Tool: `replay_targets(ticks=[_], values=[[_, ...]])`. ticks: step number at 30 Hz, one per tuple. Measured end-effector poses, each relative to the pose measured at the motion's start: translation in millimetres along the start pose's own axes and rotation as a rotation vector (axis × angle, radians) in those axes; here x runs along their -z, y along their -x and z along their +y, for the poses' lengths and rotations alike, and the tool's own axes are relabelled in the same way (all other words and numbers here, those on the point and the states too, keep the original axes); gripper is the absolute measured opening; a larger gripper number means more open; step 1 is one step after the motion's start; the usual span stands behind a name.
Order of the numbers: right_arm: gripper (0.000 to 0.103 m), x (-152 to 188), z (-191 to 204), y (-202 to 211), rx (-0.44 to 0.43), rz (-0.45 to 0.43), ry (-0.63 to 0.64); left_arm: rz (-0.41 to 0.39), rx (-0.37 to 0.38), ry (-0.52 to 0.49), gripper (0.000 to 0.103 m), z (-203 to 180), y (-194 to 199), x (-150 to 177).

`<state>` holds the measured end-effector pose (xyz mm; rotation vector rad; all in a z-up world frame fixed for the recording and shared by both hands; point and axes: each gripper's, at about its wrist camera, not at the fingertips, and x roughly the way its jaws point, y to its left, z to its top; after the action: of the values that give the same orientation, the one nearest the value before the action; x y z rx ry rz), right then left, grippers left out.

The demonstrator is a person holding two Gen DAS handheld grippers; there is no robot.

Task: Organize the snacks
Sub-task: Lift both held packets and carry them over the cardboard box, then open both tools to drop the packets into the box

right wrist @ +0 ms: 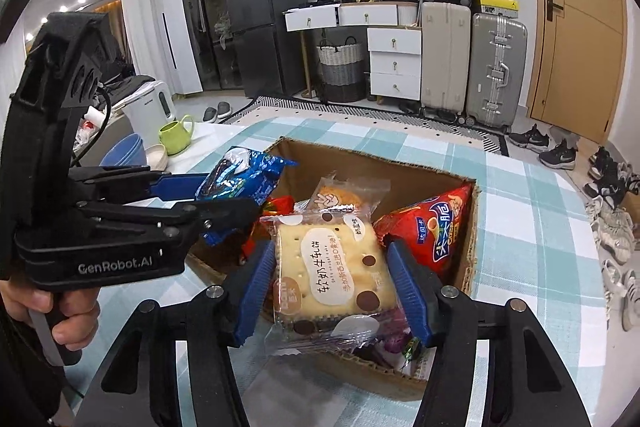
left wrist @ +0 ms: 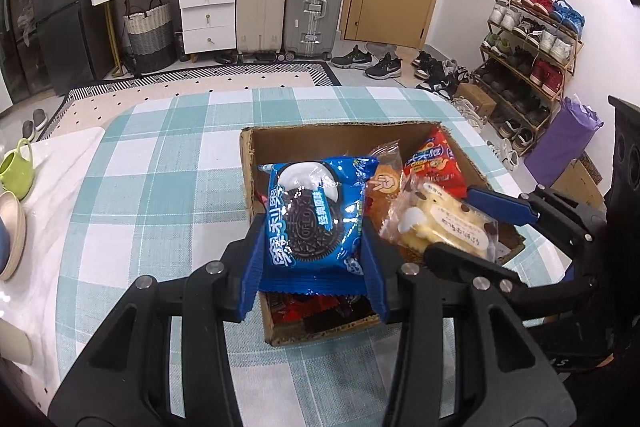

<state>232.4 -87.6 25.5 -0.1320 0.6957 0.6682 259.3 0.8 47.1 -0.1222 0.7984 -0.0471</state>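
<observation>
Cardboard walls frame the open box point(left wrist: 246, 163) sitting on a desk point(left wrist: 160, 155) covered with a teal-and-white checked cloth. Both claws hang over it, each with a snack.

Left claw point(left wrist: 314, 247): its blue pads are clenched on a blue cookie packet point(left wrist: 316, 211), which stands upright above the near left part of the box. In the right wrist view the same packet point(right wrist: 240, 179) shows at the left, pinched between the black fingers, and a hand point(right wrist: 48, 311) wraps the handle below.

Right claw point(right wrist: 332, 283): a clear-wrapped cracker packet point(right wrist: 332, 267) with brown dots lies flat between its blue pads, above the near side of the box. The left pad meets the wrapper's edge; the right pad sits just beside the cracker, so I cannot tell how firmly it presses.

Already inside the box: a red chip bag point(right wrist: 432, 231) leaning against the right wall, a round biscuit in a clear wrapper point(right wrist: 340, 195) toward the far side, and small red and dark candy wrappers on the floor of the box.

At the far left of the desk stand a green mug point(right wrist: 176, 137) and stacked bowls point(right wrist: 128, 153).
</observation>
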Motion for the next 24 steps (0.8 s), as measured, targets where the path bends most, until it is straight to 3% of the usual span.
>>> replay_targets(ticks=[9,14,18,24], values=[[0.059,-3,-4,-7,0.018,-0.005,0.024,0.002,-0.001,-0.021,0.041,-5,-15,-5],[0.059,1,10,-10,0.090,0.001,0.134,0.023,0.004,-0.023,0.041,-7,-23,-4],[0.060,2,8,-11,0.093,0.007,0.142,0.038,-0.001,-0.032,0.041,-9,-31,-1],[0.078,5,1,2,0.065,-0.019,0.113,0.038,0.000,-0.028,0.041,-10,-34,1]])
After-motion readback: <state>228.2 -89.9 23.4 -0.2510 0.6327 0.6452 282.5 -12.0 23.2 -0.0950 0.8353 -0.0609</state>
